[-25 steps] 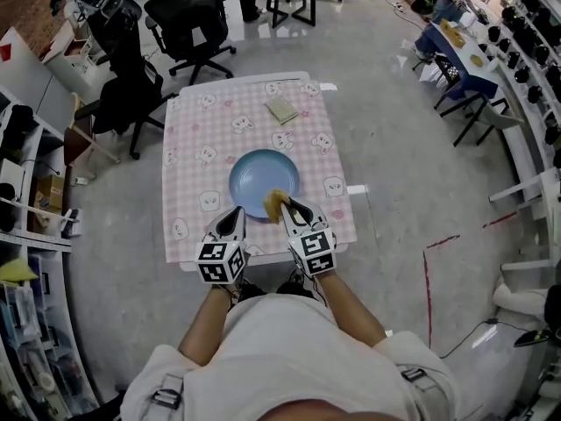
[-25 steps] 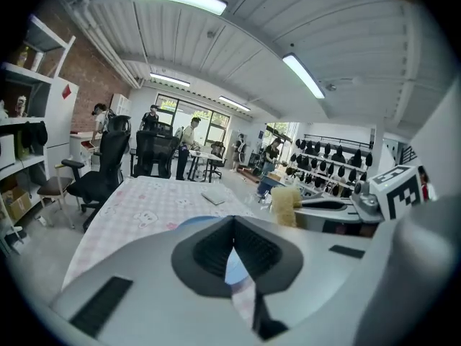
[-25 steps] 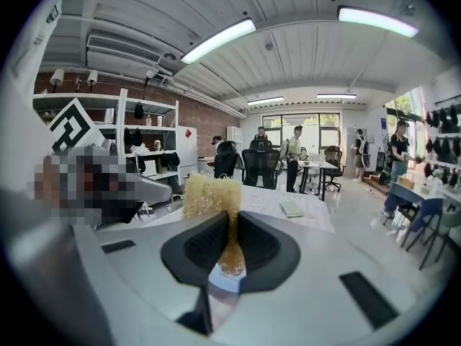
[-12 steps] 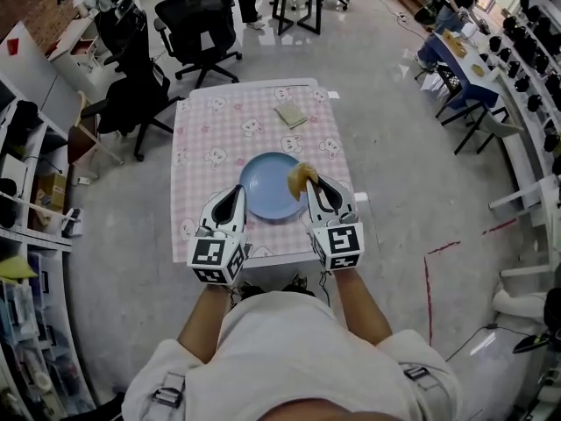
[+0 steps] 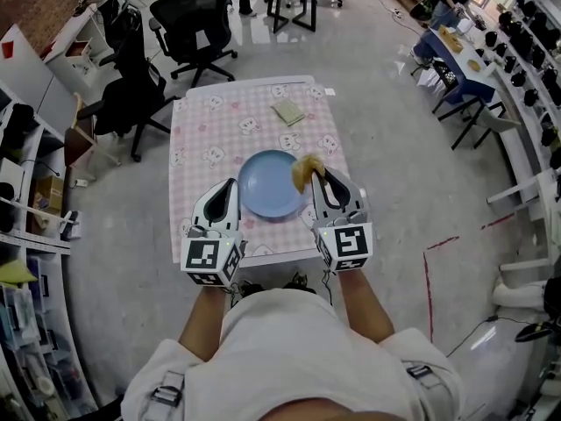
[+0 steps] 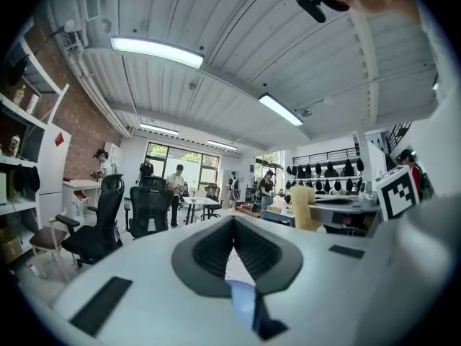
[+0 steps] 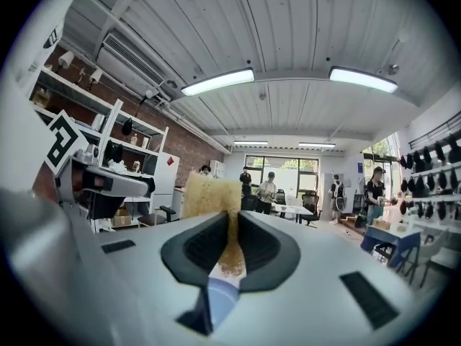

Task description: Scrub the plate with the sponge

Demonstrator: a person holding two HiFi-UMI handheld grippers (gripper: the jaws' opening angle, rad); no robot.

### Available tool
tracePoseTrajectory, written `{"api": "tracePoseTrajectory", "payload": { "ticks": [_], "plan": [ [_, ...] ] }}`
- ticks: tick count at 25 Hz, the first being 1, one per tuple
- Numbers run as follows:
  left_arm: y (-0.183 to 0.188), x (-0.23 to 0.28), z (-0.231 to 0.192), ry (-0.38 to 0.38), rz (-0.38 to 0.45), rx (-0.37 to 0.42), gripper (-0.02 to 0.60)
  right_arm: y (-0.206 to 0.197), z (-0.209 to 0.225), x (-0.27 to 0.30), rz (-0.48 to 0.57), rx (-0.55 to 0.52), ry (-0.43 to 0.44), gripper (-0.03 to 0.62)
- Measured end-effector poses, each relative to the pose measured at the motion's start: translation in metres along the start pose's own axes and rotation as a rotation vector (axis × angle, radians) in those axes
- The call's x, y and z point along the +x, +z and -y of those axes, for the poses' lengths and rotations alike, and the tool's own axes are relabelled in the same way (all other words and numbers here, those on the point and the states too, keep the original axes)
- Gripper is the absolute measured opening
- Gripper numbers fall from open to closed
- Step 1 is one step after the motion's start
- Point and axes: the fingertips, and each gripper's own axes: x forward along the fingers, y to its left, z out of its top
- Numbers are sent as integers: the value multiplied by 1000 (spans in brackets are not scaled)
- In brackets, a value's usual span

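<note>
The blue plate (image 5: pixel 267 185) lies in the middle of the pink checked surface (image 5: pixel 203 130). The right gripper (image 5: pixel 319 177) has its jaws clamped on the yellow sponge (image 5: pixel 306 169), which sits at the plate's right rim. Most of the sponge sticks out past the jaw tips. Whether it presses on the plate or hangs just above it cannot be told.

The left gripper (image 5: pixel 230 188) is at the plate's near-left rim, its jaws closed together with nothing between them.

To scrub well, the sponge's free end likely needs to come inward from the rim and lie flat on the plate's face. It can then work in overlapping circles under steady light pressure. The plate may slide on the cloth, so bracing the left gripper against the plate's rim would help.
</note>
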Motion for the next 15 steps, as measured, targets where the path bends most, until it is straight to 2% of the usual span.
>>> {"api": "tracePoseTrajectory", "payload": {
  "ticks": [15],
  "plan": [
    [0, 2, 6, -13, -4, 29, 12, 3, -4, 0, -6, -14, 11, 43]
  ]
}}
